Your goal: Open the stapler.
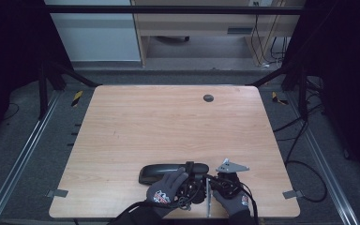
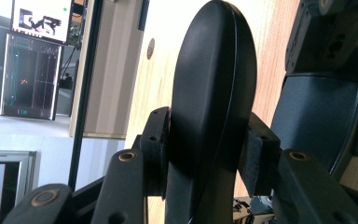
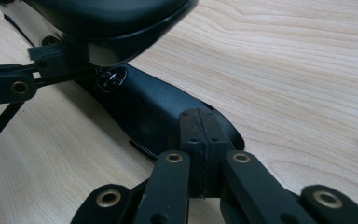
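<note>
Your black glasses case point(image 1: 161, 172) lies at the bottom centre of the high view, near the front edge of the tabletop point(image 1: 168, 122). It looks like a hard, smooth shell: light and stiff, but glossy and rounded, so I judge it will slip if squeezed on the curve. Your left tongs point(image 2: 209, 156) are clamped on the raised lid point(image 2: 212, 93), a pad on each face, which fills the middle of the left gripper view. Your right tongs point(image 3: 200, 154) are closed, pads pressed together with nothing between them, their tips resting at the case's lower half point(image 3: 154, 107) in the centre of the right gripper view. Grip the lid near its rim, where the faces are flatter, and steady the base low down.
</note>
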A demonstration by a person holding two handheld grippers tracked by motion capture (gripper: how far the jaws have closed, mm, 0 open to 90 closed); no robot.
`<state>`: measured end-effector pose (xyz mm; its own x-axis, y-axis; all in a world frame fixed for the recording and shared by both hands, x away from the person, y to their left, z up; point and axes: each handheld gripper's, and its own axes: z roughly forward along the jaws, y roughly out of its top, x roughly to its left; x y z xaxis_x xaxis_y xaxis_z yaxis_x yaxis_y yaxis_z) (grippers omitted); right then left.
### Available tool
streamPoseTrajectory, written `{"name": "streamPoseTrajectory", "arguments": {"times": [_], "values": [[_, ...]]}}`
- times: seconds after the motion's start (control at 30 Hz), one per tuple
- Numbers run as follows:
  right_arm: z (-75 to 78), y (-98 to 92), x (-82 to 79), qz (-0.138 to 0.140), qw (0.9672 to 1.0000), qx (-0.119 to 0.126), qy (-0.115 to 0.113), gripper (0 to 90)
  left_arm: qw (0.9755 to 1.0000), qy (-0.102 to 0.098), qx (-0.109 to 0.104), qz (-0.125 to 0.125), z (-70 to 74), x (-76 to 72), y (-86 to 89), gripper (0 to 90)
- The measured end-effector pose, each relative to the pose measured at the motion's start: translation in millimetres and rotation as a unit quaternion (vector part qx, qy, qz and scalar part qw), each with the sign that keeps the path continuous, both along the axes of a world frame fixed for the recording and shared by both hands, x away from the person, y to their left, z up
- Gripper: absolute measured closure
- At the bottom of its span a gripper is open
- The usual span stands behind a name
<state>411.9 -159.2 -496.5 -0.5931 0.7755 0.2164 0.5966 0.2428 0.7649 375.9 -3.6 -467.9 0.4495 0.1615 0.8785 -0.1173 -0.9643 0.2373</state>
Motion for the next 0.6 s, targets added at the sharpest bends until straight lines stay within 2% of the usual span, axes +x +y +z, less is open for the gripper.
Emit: {"name": "streamPoseTrajectory", "arguments": {"times": [0.4,0.5,0.6], "values": [[-3.9,5.5,0.2,0.011,0.9998,0.013,-0.002,90.0,1.0,0.001,-0.003,0.0,0.9,0.2,0.7,58.8],[-4.3,5.0,0.4,0.007,0.9998,0.019,0.003,90.0,0.9999,0.006,-0.009,0.003,3.2,0.1,1.8,58.8],[-4.6,4.3,0.7,0.006,0.9997,0.024,0.007,90.0,0.9998,0.002,-0.021,-0.003,5.8,0.6,3.8,59.1]]}}
